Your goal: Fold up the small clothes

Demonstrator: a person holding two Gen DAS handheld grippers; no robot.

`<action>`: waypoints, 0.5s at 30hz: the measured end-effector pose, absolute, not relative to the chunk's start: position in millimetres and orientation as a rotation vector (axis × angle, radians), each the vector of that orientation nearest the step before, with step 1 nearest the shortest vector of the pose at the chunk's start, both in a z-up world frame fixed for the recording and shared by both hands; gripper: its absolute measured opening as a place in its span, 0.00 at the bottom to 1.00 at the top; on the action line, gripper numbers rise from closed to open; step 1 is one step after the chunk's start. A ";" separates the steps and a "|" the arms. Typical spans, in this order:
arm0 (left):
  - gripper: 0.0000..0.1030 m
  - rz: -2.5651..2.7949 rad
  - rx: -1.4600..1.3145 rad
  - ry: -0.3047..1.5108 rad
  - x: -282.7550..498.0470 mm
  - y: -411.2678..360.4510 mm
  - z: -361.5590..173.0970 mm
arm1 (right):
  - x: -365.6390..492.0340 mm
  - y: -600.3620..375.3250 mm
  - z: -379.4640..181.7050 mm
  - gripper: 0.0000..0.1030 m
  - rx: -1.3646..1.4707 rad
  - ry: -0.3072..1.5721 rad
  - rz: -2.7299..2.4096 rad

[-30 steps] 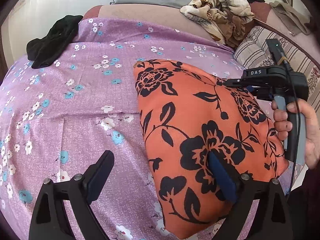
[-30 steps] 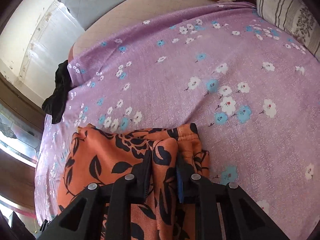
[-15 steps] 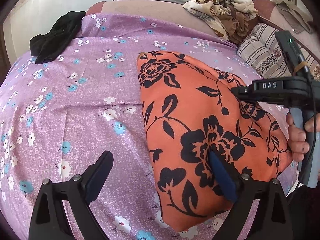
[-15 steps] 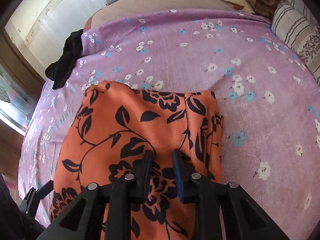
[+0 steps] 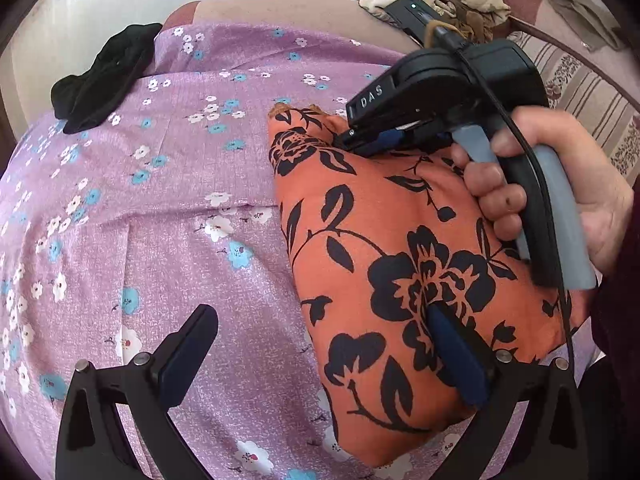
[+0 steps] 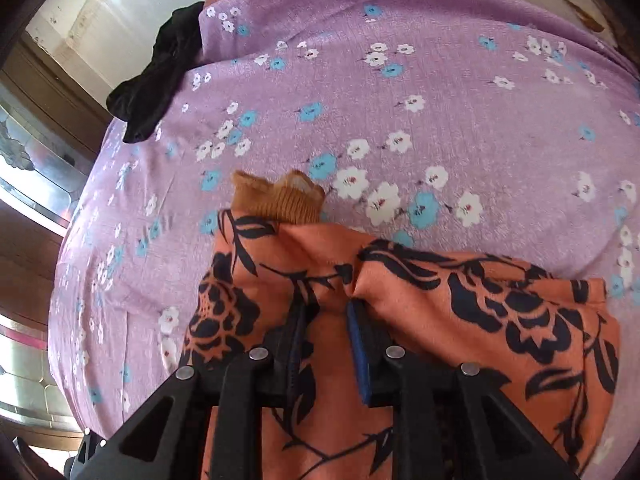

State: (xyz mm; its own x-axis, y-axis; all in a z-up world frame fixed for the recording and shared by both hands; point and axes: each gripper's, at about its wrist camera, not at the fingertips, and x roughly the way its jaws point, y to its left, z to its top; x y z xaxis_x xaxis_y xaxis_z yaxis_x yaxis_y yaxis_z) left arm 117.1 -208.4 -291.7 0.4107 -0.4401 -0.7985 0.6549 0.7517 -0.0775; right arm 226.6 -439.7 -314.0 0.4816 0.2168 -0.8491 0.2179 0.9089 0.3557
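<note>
A: Report the left claw point(image 5: 320, 360).
B: Spread wide. Its right finger point(image 5: 456, 356) presses on the near part of the orange floral garment point(image 5: 380, 240); its left finger hangs over the purple flowered bedsheet point(image 5: 160, 208).
A: Garment position?
B: Flat on the bedsheet, to the right of centre in the left view. A mustard ribbed cuff point(image 6: 280, 196) protrudes past its far edge.
A: Right claw point(image 6: 328, 332)?
B: Pressed together, pinching a raised fold of the garment near that far edge.
A: Legible markings?
B: "DAS" in white on the right claw housing point(image 5: 372, 98).
A: Beyond?
B: A black cloth point(image 5: 104, 80) lies at the far left edge of the bed.
</note>
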 end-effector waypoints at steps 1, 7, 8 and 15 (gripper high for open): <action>1.00 -0.699 0.265 0.920 117.4 -208.9 -291.6 | 227.6 -441.7 -312.3 0.24 0.469 1.089 -0.002; 1.00 -0.700 0.229 0.981 125.6 -207.3 -292.3 | 181.4 -458.0 -280.3 0.25 0.523 0.995 -0.022; 1.00 -0.696 0.219 0.988 125.9 -206.5 -292.5 | 167.3 -463.3 -272.3 0.25 0.540 0.961 -0.016; 1.00 -0.661 0.181 1.002 124.0 -205.5 -289.0 | 78.6 -478.7 -244.8 0.25 0.568 0.903 -0.063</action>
